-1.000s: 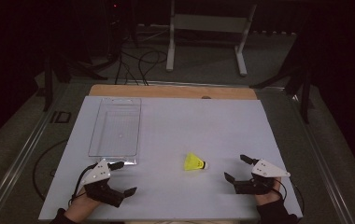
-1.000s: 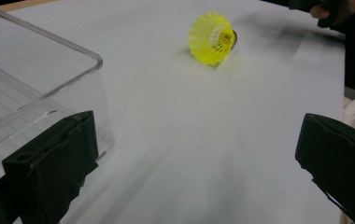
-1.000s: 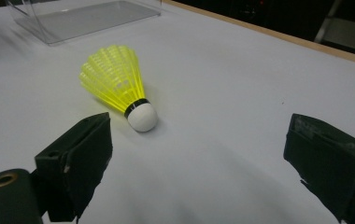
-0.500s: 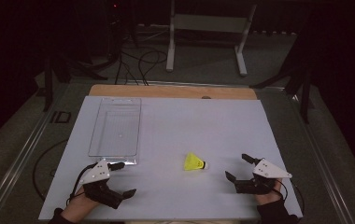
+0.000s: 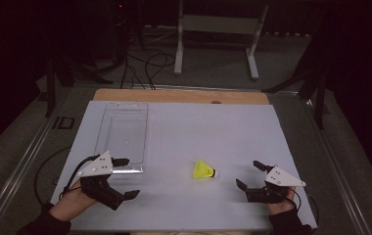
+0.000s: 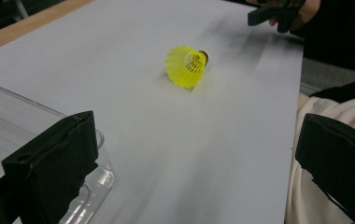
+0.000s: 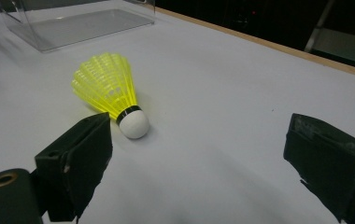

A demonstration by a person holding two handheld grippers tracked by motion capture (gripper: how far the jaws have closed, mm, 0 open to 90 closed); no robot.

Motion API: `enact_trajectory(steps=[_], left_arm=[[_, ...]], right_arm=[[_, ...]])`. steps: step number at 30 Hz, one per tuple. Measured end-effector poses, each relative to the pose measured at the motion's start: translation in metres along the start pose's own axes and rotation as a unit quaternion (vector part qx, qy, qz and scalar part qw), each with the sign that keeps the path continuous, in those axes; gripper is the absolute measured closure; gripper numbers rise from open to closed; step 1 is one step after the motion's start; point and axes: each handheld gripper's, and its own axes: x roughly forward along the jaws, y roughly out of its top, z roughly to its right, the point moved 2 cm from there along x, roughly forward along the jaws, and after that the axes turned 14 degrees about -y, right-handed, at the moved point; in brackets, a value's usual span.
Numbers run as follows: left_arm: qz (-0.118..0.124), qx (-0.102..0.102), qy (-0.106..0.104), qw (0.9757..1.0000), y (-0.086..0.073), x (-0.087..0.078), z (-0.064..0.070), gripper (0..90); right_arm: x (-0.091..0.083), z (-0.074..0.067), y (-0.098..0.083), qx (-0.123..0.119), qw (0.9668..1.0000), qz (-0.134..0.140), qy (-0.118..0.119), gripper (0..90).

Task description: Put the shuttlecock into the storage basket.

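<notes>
A yellow shuttlecock (image 5: 203,170) lies on its side on the white table top, its white cork tip pointing right. In the right gripper view the shuttlecock (image 7: 109,92) lies close ahead, its cork toward me. In the left gripper view the shuttlecock (image 6: 187,66) sits farther off. My left gripper (image 5: 124,177) rests open at the front left, beside the near end of a clear plastic box (image 5: 124,133). Open too, my right gripper (image 5: 250,174) sits at the front right, a short way right of the shuttlecock. Neither holds anything.
The white table top (image 5: 213,127) has a wooden strip (image 5: 179,96) along its far edge. Beyond it stand a metal frame (image 5: 218,29) and cables on the dark floor. The box's near corner (image 6: 87,182) is beside my left jaw.
Both grippers have hardly moved; the right one has shifted very slightly. The shuttlecock and box lie where they were.
</notes>
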Motion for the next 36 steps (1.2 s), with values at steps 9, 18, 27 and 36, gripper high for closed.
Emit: enact_trajectory(steps=[9, 18, 27, 36], left_arm=[[-0.049, 0.004, -0.002, 0.9988, 0.026, 0.006, -0.009, 0.0], [-0.086, -0.001, -0.024, 0.996, 0.044, 0.013, -0.015, 0.0], [-0.165, 0.014, -0.045, 0.9851, 0.053, 0.032, -0.013, 0.0], [-0.216, 0.026, -0.071, 0.9734, 0.059, 0.051, -0.015, 0.0]], right_arm=[[0.0, 0.001, 0.0, 0.003, 1.0, -0.003, 0.001, 8.0], [0.0, 0.0, 0.0, 0.003, 1.0, -0.003, 0.003, 8.0], [0.001, 0.0, 0.0, 0.002, 1.0, -0.004, 0.006, 8.0], [0.001, 0.0, 0.0, 0.004, 0.9999, -0.007, 0.007, 8.0]])
